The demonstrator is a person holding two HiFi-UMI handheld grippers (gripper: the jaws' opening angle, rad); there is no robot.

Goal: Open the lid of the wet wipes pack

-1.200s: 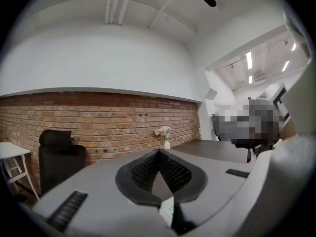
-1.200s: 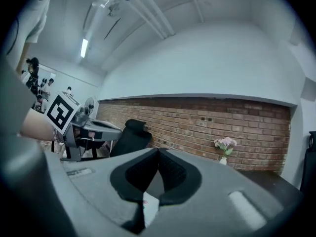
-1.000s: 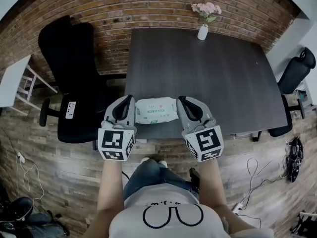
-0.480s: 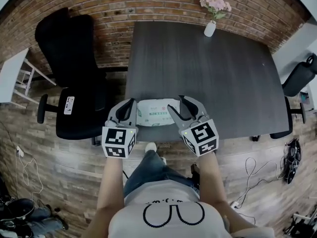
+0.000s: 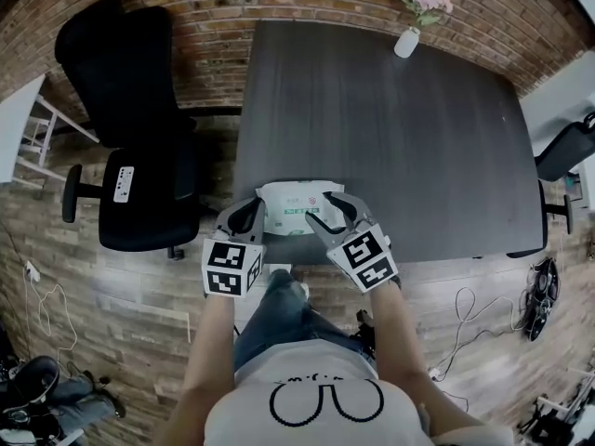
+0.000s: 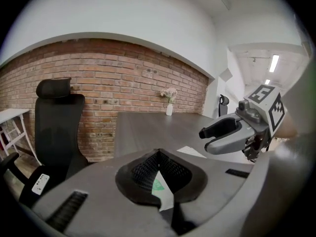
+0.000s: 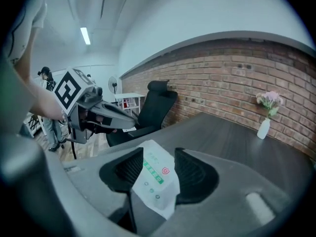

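Observation:
The white wet wipes pack [image 5: 293,203] with green print lies flat at the near edge of the dark table [image 5: 390,128]. My left gripper [image 5: 253,206] sits at the pack's left end with its jaws together; in the left gripper view [image 6: 158,153] the pads meet at the tips and a sliver of pack [image 6: 161,192] shows behind them. My right gripper [image 5: 323,210] hovers over the pack's right part, its jaws opening. In the right gripper view [image 7: 159,152] the pack [image 7: 155,181] shows in the gap, and the pads do not press on it.
A white vase with pink flowers [image 5: 407,40] stands at the table's far edge by the brick wall. A black office chair [image 5: 130,165] is left of the table and another chair [image 5: 567,147] is to its right. Cables [image 5: 474,314] lie on the wooden floor.
Both grippers have come down and forward onto the pack at the table's near edge. The right gripper's jaws, together a second ago, now stand apart.

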